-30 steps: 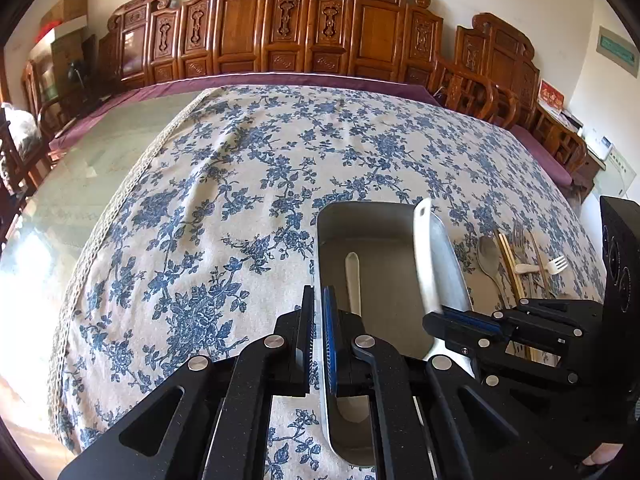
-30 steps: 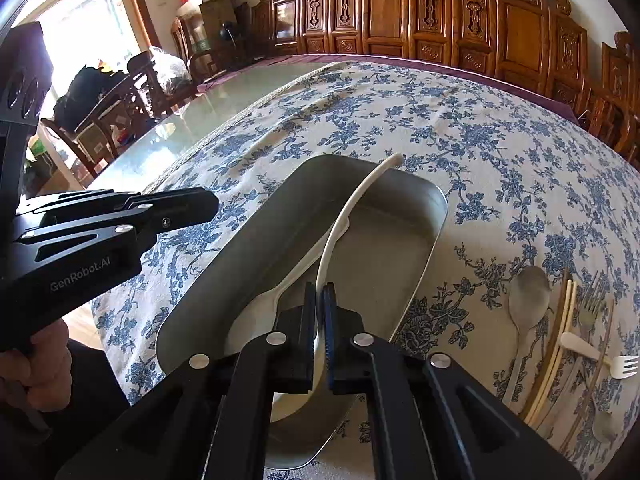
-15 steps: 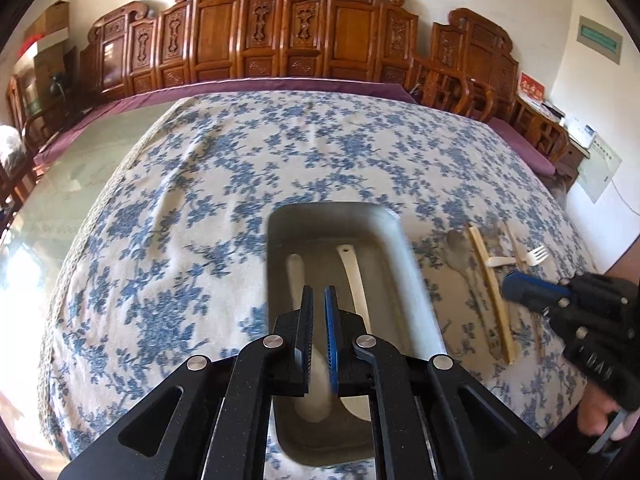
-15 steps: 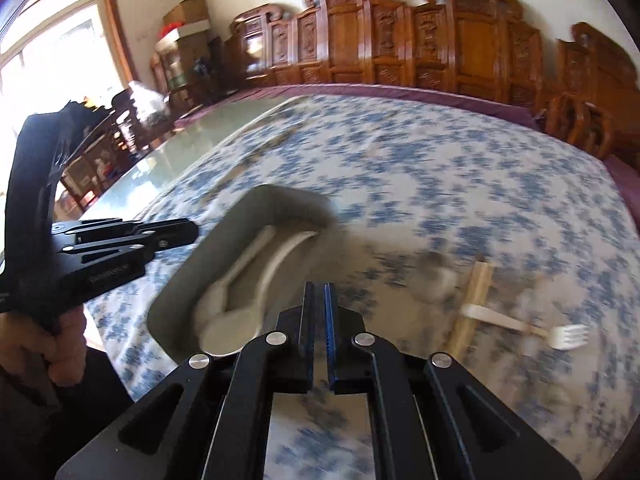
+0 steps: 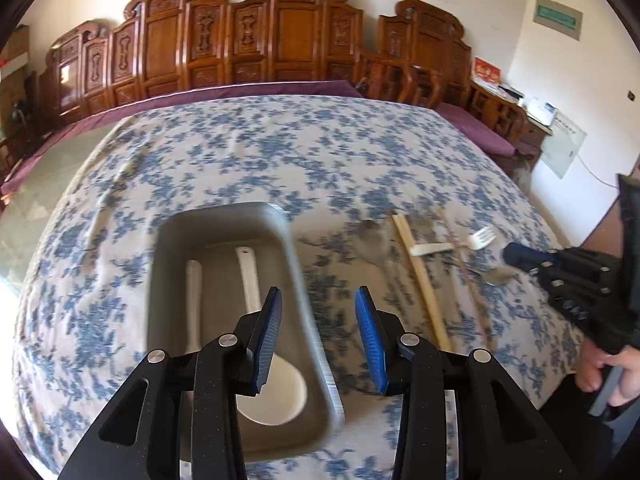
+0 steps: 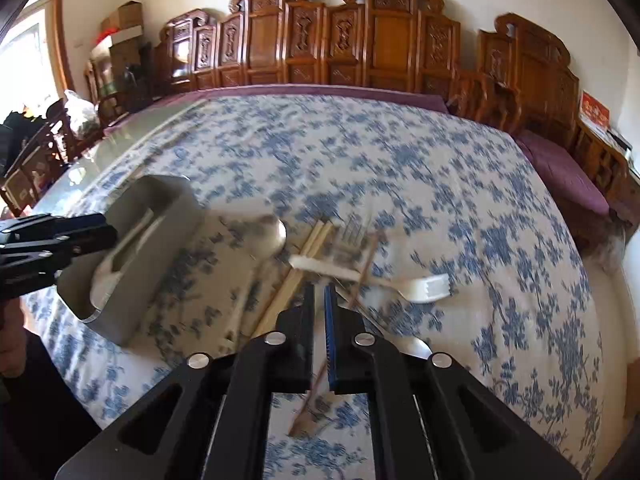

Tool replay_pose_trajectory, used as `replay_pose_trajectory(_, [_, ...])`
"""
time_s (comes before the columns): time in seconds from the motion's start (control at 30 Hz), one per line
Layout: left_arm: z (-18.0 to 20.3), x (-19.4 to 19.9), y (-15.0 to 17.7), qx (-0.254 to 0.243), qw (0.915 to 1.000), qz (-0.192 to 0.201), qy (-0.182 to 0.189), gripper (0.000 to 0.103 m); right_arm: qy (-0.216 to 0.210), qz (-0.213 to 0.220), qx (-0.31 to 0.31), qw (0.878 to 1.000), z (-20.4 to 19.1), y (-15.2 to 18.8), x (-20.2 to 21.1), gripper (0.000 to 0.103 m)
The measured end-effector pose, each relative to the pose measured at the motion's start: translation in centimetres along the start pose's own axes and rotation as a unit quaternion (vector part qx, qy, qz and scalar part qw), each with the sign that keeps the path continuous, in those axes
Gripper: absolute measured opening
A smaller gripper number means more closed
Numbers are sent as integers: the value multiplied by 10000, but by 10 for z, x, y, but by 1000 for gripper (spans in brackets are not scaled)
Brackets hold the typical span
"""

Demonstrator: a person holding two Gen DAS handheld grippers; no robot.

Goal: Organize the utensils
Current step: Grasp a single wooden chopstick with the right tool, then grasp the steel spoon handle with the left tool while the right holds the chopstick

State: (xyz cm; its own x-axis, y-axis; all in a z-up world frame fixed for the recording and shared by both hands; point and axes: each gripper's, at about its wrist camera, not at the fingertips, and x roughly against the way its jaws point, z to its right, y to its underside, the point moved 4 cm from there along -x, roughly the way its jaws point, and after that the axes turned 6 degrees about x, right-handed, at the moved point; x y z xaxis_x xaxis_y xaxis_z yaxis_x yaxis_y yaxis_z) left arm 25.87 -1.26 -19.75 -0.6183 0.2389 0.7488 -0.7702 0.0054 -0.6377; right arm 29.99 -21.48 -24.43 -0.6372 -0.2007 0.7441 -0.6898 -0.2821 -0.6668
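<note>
A grey metal tray [image 5: 224, 232] holds two white spoons [image 5: 256, 288]. My left gripper [image 5: 318, 312] hovers over the tray's right wall. Its jaws are opening, with that wall below the gap and no pad pressing on it. To the right on the cloth lie a metal spoon [image 5: 372, 236], pale chopsticks [image 5: 420, 280] and a white plastic fork [image 5: 478, 238]. My right gripper [image 6: 319, 292] hangs over this pile, just short of the white fork [image 6: 420, 286] and chopsticks [image 6: 298, 276]. It is almost shut, its jaws starting to open, and it holds nothing. The tray [image 6: 132, 256] is to its left.
A blue-flowered cloth [image 5: 320, 152] covers the table. Carved wooden chairs [image 5: 280, 40] line the far side. A metal fork [image 6: 354, 228], a dark chopstick [image 6: 368, 256] and a second metal spoon [image 6: 412, 346] also lie in the pile. A hand [image 5: 600, 364] is at the right edge.
My right gripper let the white spoon go into the tray and swung right to the utensil pile. My left gripper shifted right over the tray's wall and its jaws opened.
</note>
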Motion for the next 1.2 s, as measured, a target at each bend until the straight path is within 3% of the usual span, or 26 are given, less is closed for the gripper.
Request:
replay_pose_trajectory(0.23, [28,-5,12,-248,9996,-73,101,36,-28,-239,-216,9995,1,23,-24,13])
replay_pose_trajectory(0.6, [41,-13,23,-309,9992,-216,141,36,-14,-700,-331,9970,1,41,-52,13])
replay_pose_trajectory(0.93, [48,-26,31,-386,9987,-331,-45,36,33,-578,-399,9975,10,42,-40,6])
replay_pose_trajectory(0.97, [49,-28,31,-393,9986,-347,-52,42,15,-534,-399,9978,11,41,-37,6])
replay_pose_trajectory(1.03, [52,-29,31,-409,9986,-322,-54,63,36,-460,-427,9980,16,41,-33,6])
replay_pose_trajectory(1.2, [63,-33,25,-437,9986,-274,-107,63,-50,-303,-593,9978,27,40,-25,6])
